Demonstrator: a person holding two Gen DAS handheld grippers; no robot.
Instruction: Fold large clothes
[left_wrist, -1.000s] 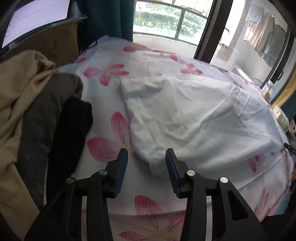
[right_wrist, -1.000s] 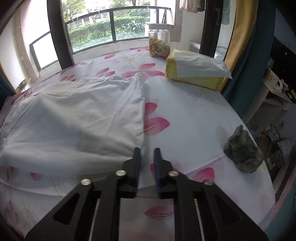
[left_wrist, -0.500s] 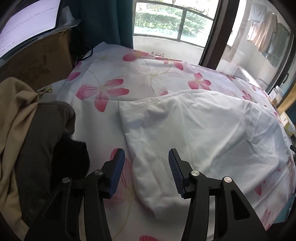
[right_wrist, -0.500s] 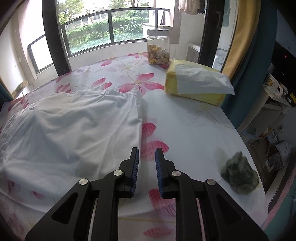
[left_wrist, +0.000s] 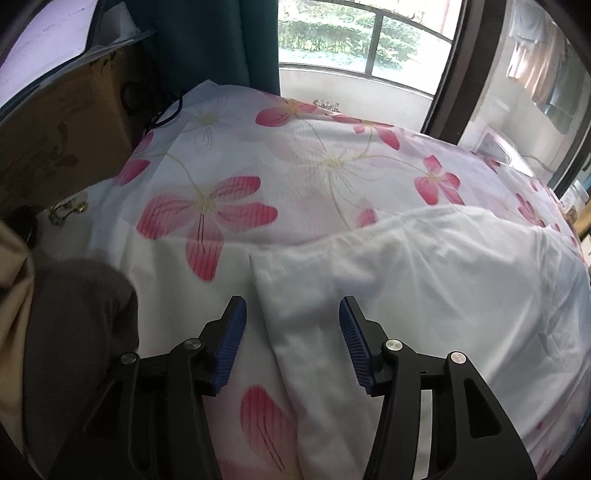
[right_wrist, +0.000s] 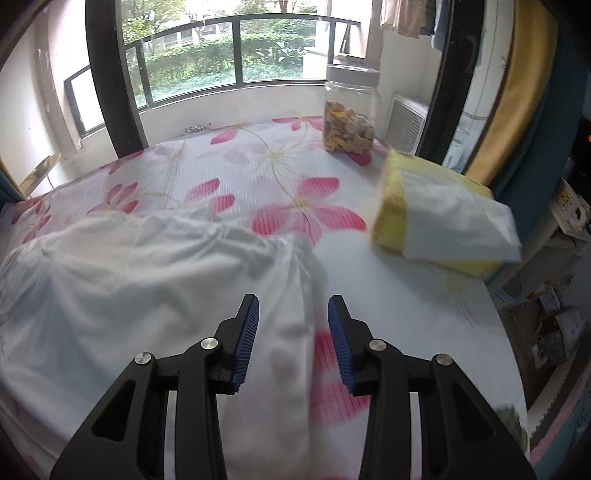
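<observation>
A thin, soft white garment (left_wrist: 424, 280) is lying crumpled in loose folds on a smooth floral sheet (left_wrist: 229, 206) printed with pink petals, its hemmed left edge running toward the camera. The left gripper (left_wrist: 293, 334) is hanging over that edge with its ribbed blue pads well apart and nothing pinched; its jaws have just been opening, cloth lying below the gap but untouched. The right gripper (right_wrist: 293, 334) is poised over the garment's (right_wrist: 147, 295) opposite edge, its jaws also just having been opening, standing moderately apart and gripping nothing. Only the left view is showing a brown cardboard box (left_wrist: 62, 136) and a heap of grey and tan fabric (left_wrist: 74, 332) beside the sheet; only the right view is showing a clear cylindrical jar (right_wrist: 349, 110) of yellowish pieces and a soft yellow packet (right_wrist: 443, 218) with a white wrap. Compared with a second ago, both grippers are sitting farther along the garment's side edges toward the window, and the right jaws, then nearly closed, are now parted.
</observation>
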